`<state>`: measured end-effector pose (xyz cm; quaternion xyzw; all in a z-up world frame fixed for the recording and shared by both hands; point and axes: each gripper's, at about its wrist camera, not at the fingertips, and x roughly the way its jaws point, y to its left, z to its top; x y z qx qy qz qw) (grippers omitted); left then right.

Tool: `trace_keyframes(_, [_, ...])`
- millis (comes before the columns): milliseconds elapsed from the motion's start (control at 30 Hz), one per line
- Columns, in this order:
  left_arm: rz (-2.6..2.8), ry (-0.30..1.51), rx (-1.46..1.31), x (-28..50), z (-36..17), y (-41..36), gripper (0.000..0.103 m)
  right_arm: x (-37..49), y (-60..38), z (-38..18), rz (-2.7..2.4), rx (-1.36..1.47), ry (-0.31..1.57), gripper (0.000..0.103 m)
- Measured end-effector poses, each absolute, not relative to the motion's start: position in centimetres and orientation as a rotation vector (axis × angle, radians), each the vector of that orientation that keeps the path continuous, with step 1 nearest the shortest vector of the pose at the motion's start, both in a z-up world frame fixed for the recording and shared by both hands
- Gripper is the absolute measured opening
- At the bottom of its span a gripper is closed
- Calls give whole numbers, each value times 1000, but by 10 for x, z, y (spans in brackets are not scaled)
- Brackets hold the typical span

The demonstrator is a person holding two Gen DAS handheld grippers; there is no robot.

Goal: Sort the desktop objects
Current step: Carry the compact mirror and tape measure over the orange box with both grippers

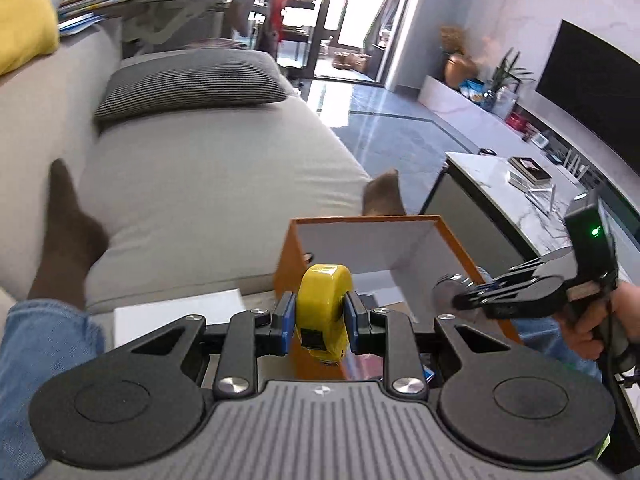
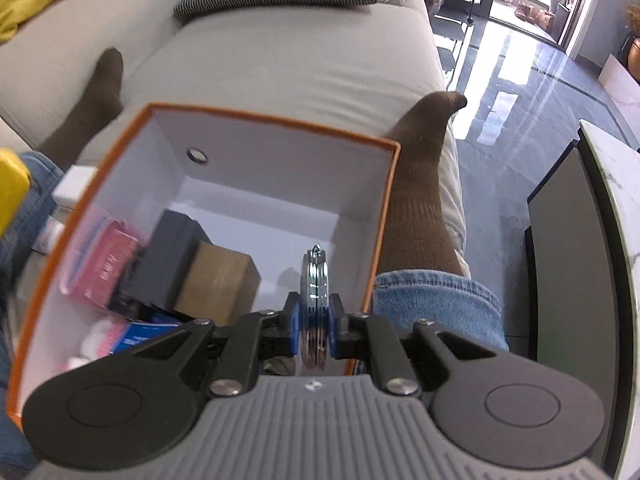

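Right gripper (image 2: 315, 322) hangs over the open orange box (image 2: 256, 120), jaws clamped on a thin metal disc (image 2: 316, 276) held edge-on, probably a keyring, with the box floor directly below it. Left gripper (image 1: 319, 316) pinches a yellow tape measure (image 1: 324, 300) just short of the box's near wall. Right is nearer the drop.

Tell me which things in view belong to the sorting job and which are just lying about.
Part of the job:
- yellow tape measure, clamped in the left gripper
- round metal disc, clamped in the right gripper
- orange box, already holding a pink packet, a dark box and a brown box

Just lying about:
- striped cushion
- yellow cushion
- books on the marble table
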<state>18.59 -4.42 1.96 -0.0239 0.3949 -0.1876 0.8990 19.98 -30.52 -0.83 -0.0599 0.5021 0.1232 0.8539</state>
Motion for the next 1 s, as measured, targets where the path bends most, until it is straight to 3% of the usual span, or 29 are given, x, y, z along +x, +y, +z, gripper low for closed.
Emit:
trace_keyframes(433, [-411,853,-18,202,6,-65,29,208,-281,-26,340,-187,1053,14])
trace_keyframes(1000, [-411,867,-35,199,0,-54,29,209,-277,-42,391,-155,1211,14])
